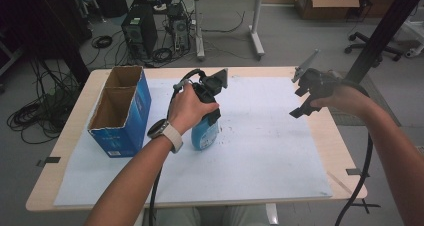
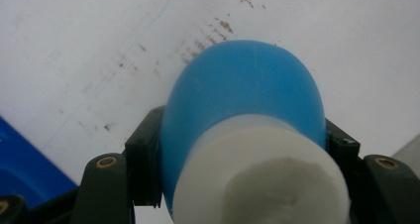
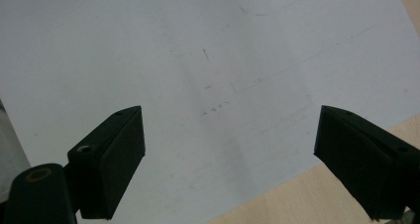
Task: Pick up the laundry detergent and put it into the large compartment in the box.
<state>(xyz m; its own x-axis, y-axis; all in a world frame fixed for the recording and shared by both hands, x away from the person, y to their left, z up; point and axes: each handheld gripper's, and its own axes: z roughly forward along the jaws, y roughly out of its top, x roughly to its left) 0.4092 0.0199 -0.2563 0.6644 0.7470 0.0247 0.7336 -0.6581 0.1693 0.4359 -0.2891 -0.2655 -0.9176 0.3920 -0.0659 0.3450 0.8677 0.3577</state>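
The left gripper (image 1: 214, 115) has its jaws pinching a blue bottle (image 2: 242, 115). One black jaw is pressed on each side of it, just under its white cap (image 2: 260, 177). In the high view the bottle (image 1: 205, 133) hangs down from the jaws over the white sheet (image 1: 260, 151) on the table (image 1: 345, 141). I cannot tell if its bottom touches the sheet. The left hand (image 1: 189, 108) wraps around the gripper from above, and there is a watch (image 1: 161, 130) on the wrist.

Under the bottle, past the jaws, the sheet has small brown spots (image 2: 208, 33) on it.

To the side of the left jaws stands a blue cardboard box (image 1: 122, 111). Its top is open and it has two parts inside. It is near the bottle but not touching it.

The right gripper (image 1: 305, 102) is well apart from the bottle, held up over the far side of the sheet. Its jaws are spread wide with nothing between them. Below them is the white sheet (image 3: 208, 75) and the wooden table edge (image 3: 297, 199).

Farther off, past the table, is a computer (image 1: 139, 33) on the floor among cables.
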